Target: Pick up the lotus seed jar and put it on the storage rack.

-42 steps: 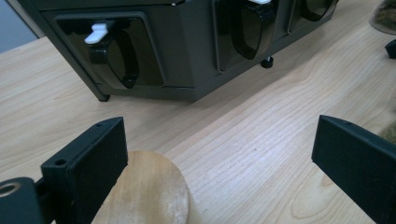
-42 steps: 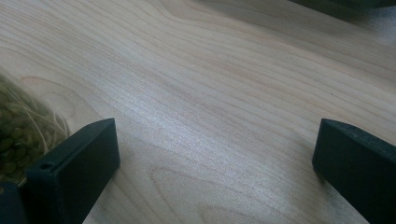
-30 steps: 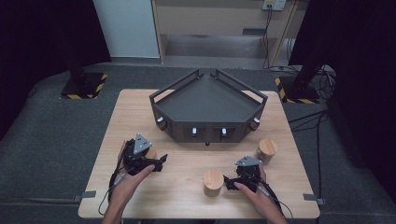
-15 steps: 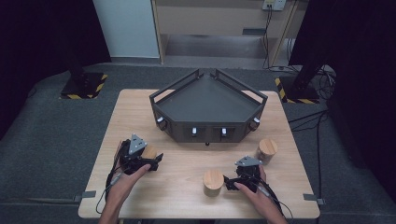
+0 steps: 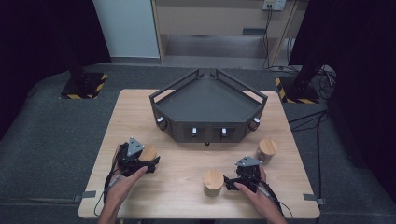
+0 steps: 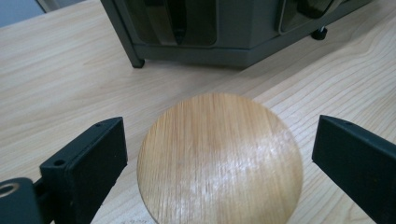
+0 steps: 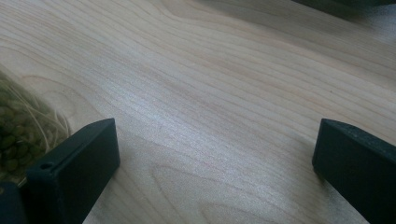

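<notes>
The left claw (image 6: 219, 154) is held with its jaws wide apart, one on each side of a round wooden lid (image 6: 219, 163), and neither jaw is seen touching it. From above, the left claw (image 5: 140, 163) is found at the near left of the desk (image 5: 187, 196), with the lid (image 5: 149, 153) just beyond the grey plate. The right claw (image 7: 215, 163) is also spread open, and nothing but bare wood lies between its jaws; a glass wall with greenish contents (image 7: 18, 130) is seen at the left edge of the right gripper view. From above, the right claw (image 5: 229, 182) is placed at the near right, just beside a wooden-lidded jar (image 5: 213, 182). A second lidded jar (image 5: 267, 150) stands farther right, near the desk's edge.

A dark angular tray (image 5: 208, 100) with raised rails is set at the middle of the desk's far half, resting on small feet. The desk top is of pale wood with a long grain. Dark grey carpet (image 5: 56, 140) surrounds it, yellow-and-black striped bases (image 5: 84, 86) stand at both sides, and cables (image 5: 317, 116) trail at the right.
</notes>
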Available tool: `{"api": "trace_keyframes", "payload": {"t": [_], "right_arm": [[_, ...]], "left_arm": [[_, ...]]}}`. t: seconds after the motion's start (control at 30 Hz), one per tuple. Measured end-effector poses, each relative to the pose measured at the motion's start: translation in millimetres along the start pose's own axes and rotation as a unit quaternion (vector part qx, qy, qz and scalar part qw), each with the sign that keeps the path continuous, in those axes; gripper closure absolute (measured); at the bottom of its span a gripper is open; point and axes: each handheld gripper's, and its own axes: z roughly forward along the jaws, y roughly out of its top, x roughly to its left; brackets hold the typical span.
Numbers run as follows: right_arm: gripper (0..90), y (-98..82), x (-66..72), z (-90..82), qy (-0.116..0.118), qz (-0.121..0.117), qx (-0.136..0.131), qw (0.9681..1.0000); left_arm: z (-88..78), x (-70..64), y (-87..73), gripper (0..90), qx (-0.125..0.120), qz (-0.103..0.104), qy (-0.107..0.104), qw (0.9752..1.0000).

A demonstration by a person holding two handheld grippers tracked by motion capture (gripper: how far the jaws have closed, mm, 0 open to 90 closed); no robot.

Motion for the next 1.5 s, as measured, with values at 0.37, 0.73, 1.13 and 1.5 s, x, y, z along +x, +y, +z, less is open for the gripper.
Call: {"api": "trace_keyframes", "payload": {"t": [0.37, 0.73, 1.13, 1.5], "right_arm": [[0.7, -0.1, 0.2, -0.2, 0.0, 0.0, 0.0, 1.0], [0.7, -0.2, 0.2, -0.4, 0.0, 0.0, 0.0, 1.0], [0.7, -0.3, 0.2, -0.4, 0.0, 0.0, 0.0, 1.0], [0.7, -0.4, 0.2, -0.5, 0.0, 0.0, 0.0, 1.0]], "left_arm": [[9.6, 1.2, -9.7, 2.1, 0.008, -0.006, -0.004, 0.9999], [18.5, 1.3, -21.7, 3.2, 0.008, -0.017, -0.006, 0.9998], [20.5, 2.1, -34.8, 13.7, -0.011, -0.023, -0.006, 0.9997], [21.9, 2.4, -42.1, 23.5, -0.019, -0.026, -0.01, 0.9994]]}}
